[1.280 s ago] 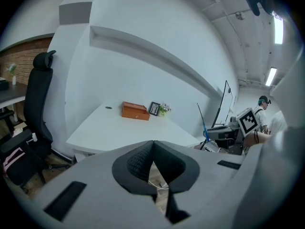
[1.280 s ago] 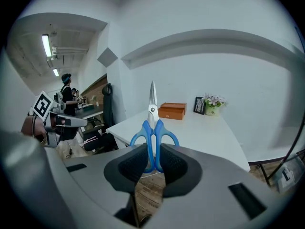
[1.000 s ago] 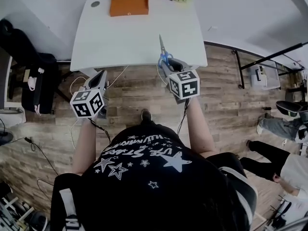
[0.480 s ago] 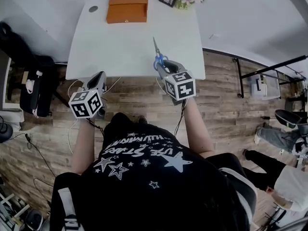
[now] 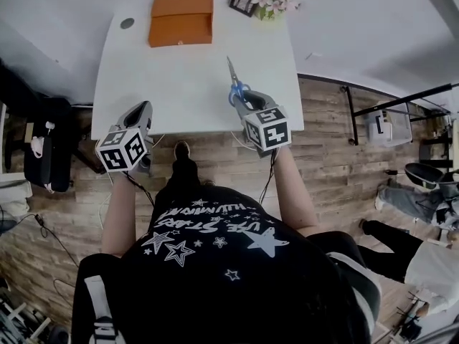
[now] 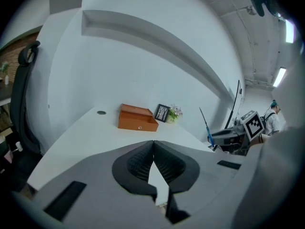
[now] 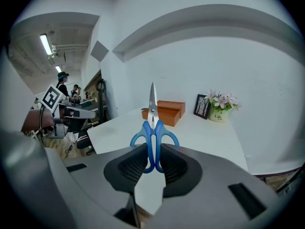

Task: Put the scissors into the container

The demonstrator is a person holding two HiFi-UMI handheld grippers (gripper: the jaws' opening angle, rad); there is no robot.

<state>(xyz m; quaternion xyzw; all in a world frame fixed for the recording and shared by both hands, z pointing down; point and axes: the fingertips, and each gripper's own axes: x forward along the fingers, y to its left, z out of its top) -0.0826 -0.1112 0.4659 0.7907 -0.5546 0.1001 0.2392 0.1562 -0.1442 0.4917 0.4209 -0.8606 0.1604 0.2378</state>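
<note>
Blue-handled steel scissors point(image 7: 153, 120), likely light, stiff and slippery, are pinched at their handle loops by the right gripper point(image 7: 153, 161), blades forward; the left gripper point(image 6: 153, 160) is closed, empty.

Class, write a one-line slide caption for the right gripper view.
Right claw shut on blue-handled scissors, blades pointing toward the orange box on the white table.
</note>
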